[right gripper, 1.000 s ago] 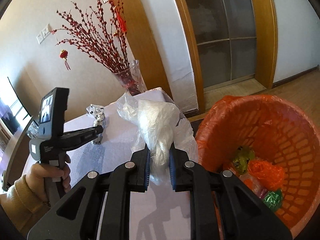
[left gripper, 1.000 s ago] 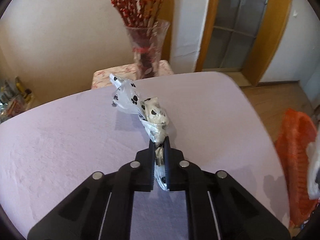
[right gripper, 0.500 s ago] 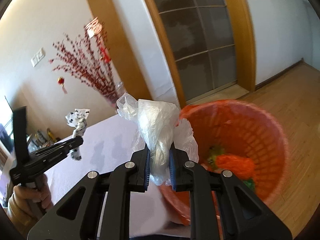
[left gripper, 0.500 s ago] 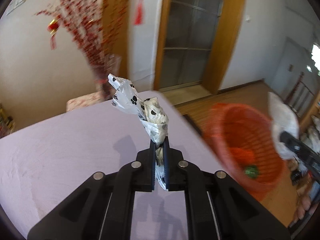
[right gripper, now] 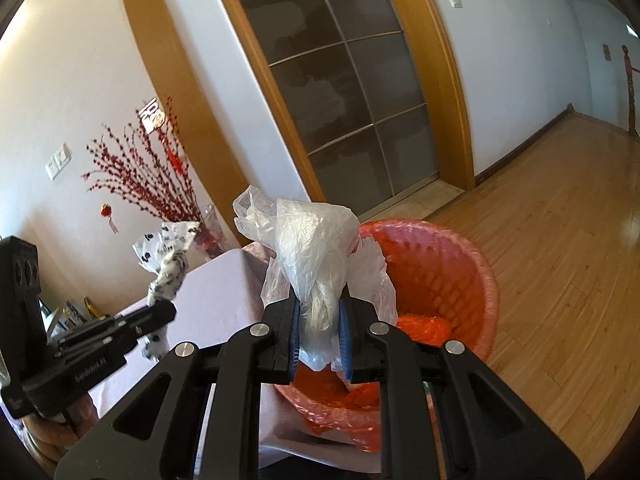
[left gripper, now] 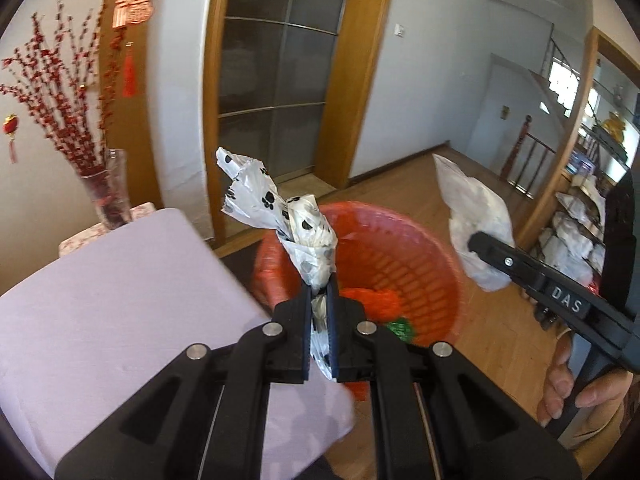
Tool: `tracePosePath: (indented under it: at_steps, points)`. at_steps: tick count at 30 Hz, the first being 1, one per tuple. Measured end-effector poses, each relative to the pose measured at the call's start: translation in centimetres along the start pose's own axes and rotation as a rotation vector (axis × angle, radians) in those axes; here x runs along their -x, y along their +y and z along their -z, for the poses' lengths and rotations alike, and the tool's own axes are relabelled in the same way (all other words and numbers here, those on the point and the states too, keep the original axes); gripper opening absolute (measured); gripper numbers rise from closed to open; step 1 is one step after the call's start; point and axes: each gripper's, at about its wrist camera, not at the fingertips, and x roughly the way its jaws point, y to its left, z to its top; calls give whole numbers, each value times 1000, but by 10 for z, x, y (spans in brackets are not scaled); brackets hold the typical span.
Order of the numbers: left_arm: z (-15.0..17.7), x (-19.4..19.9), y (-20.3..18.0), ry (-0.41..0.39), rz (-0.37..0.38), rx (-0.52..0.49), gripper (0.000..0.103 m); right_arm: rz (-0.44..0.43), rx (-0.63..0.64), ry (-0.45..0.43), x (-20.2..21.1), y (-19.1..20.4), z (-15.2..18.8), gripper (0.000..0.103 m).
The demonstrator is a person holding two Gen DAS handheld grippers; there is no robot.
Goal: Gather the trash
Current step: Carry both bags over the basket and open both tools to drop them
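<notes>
We see basket (left gripper: pixel 400 264) mid-frame, past both loads. Left hand-held gripper (left gripper: pixel 320 300) pinches spotted bag (left gripper: pixel 280 216); right hand-held gripper (right gripper: pixel 320 312) pinches clear bag (right gripper: pixel 316 252), nearer rim.

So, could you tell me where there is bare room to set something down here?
The lilac tabletop lies bare from its near edge to the vase at its far corner. The wooden floor beyond the orange basket is open. The basket's bottom already holds trash.

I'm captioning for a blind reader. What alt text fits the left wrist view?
The left gripper, jaws shut on a paw-print plastic bag, points at an orange basket beside a lilac table. At right, the right gripper holds a clear bag.
</notes>
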Motion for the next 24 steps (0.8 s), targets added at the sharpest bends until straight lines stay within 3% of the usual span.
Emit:
tracePosePath:
  at_steps: [7, 20, 24]
  points:
    - [3, -19, -24, 27, 51, -12, 8, -1, -40, -14, 0, -14, -4, 16]
    - [2, -58, -26, 71, 89, 8, 8, -37, -115, -30, -12, -34, -16, 17]
    - [3, -68, -25, 79, 79, 19, 13, -48, -130, -28, -16, -42, -20, 23]
